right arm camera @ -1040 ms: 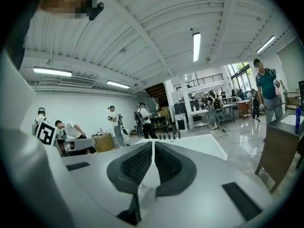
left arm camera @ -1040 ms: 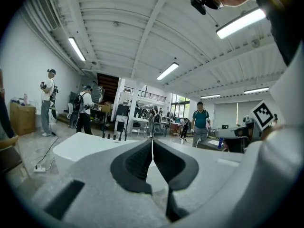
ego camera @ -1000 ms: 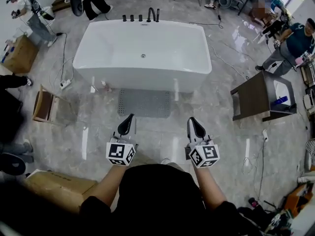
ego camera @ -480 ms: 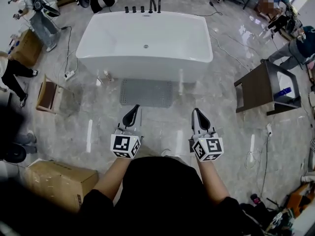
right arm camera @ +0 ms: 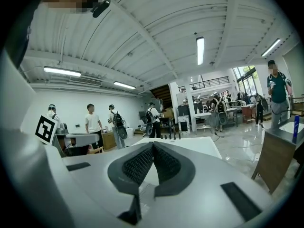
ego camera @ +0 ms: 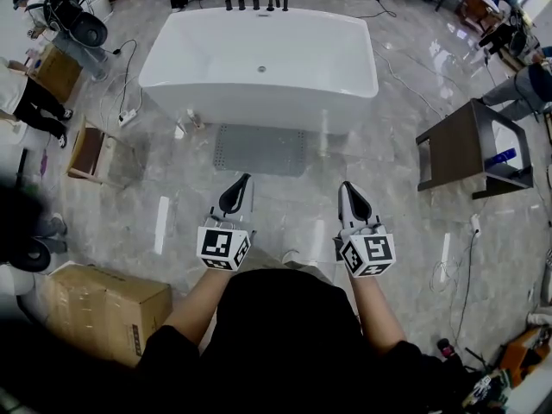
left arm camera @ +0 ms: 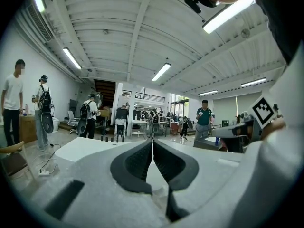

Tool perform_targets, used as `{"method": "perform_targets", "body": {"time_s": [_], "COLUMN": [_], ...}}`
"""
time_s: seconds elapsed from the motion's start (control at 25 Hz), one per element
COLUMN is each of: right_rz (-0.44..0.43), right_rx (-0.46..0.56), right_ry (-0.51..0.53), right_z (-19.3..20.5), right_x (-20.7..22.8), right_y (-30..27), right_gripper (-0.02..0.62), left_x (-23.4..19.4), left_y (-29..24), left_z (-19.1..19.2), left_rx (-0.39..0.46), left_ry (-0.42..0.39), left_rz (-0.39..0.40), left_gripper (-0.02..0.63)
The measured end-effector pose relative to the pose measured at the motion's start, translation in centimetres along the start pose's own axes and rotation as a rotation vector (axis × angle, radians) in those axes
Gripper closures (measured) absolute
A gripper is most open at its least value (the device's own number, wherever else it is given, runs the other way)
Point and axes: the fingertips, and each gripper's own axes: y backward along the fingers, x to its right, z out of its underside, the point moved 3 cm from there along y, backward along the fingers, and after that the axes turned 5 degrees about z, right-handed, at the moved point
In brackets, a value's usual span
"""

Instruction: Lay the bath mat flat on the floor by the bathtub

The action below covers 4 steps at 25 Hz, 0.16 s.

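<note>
The grey bath mat (ego camera: 259, 149) lies flat on the marble floor, right against the front of the white bathtub (ego camera: 259, 63). In the head view my left gripper (ego camera: 246, 179) and right gripper (ego camera: 344, 187) are held side by side in the air, nearer to me than the mat and apart from it. Both are shut with nothing between the pads. Each gripper view looks level across the room over the tub: the left gripper (left arm camera: 152, 140) and the right gripper (right arm camera: 153, 144) show their tips touching. The mat is not in either gripper view.
A dark wooden side table (ego camera: 470, 158) with a blue bottle stands right of the tub. Cardboard boxes (ego camera: 95, 313) lie at my left, a wooden crate (ego camera: 88, 152) further up. Cables (ego camera: 405, 93) trail across the floor. Several people (ego camera: 30, 102) stand around the room's edges.
The view has shifted so the tub and mat sit slightly higher and farther. Both grippers stay raised side by side, empty and shut. People at the left have moved.
</note>
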Motion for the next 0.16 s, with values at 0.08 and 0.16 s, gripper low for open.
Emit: {"method": "perform_targets", "body": {"time_s": [0.08,0.16], "right_rz": [-0.008,-0.015], "right_rx": [0.000,0.001], "right_ry": [0.003,0.003], "right_z": [0.10,0.18], "right_x": [0.01,-0.03], "right_y": [0.31,0.63], "right_gripper": [0.583,0.583], "left_x": [0.47,0.86], "left_y": [0.18,0.38], "left_z": [0.22,0.45], "left_rx": [-0.004,-0.007], "left_ry": [0.000,-0.002], "left_rz": [0.001,0.003], "left_gripper": [0.584,0.584]}}
